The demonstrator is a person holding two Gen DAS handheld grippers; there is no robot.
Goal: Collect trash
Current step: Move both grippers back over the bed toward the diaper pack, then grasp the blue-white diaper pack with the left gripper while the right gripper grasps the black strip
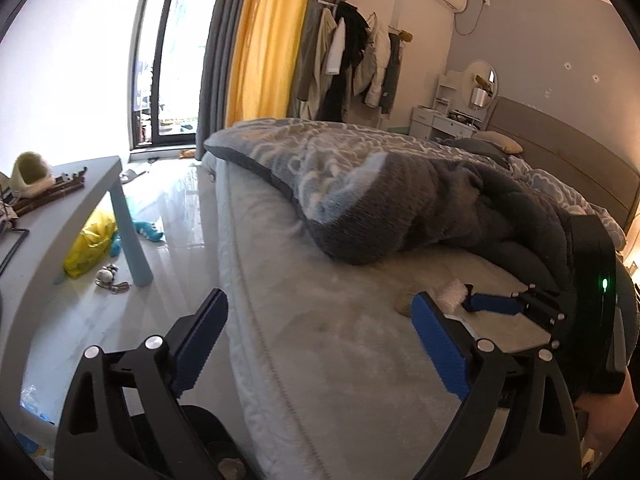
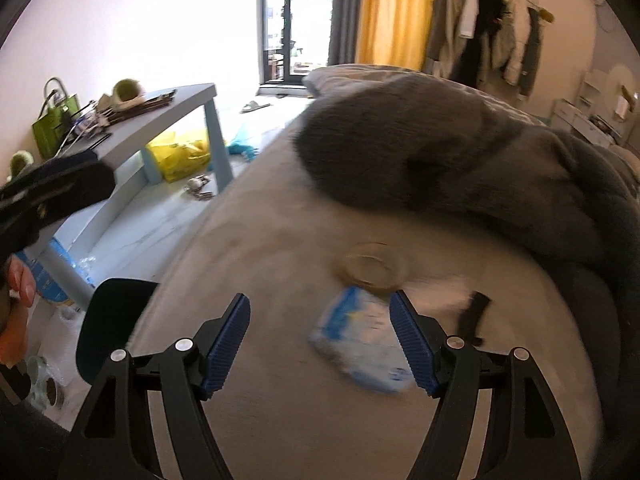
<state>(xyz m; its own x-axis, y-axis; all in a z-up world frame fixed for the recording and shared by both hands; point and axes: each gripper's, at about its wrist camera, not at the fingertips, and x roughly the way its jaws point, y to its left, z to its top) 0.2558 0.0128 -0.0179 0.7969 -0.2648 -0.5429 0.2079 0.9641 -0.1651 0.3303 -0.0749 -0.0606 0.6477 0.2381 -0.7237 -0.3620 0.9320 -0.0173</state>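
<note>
Right gripper [image 2: 320, 344] jaws spread, lined up over blue-white wrapper [image 2: 360, 344] mid-bed [image 2: 260, 420]; left gripper [image 1: 320, 344] spread, idle at bed's edge.

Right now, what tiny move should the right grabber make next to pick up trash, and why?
Probably ease the right gripper forward and slightly right, then close on the blue and white wrapper. Its jaws are open, and the wrapper lies on the bed sheet just ahead, nearer the right finger than the left. The picture is blurred, so that is a guess. A clear round lid lies just beyond it.
</note>
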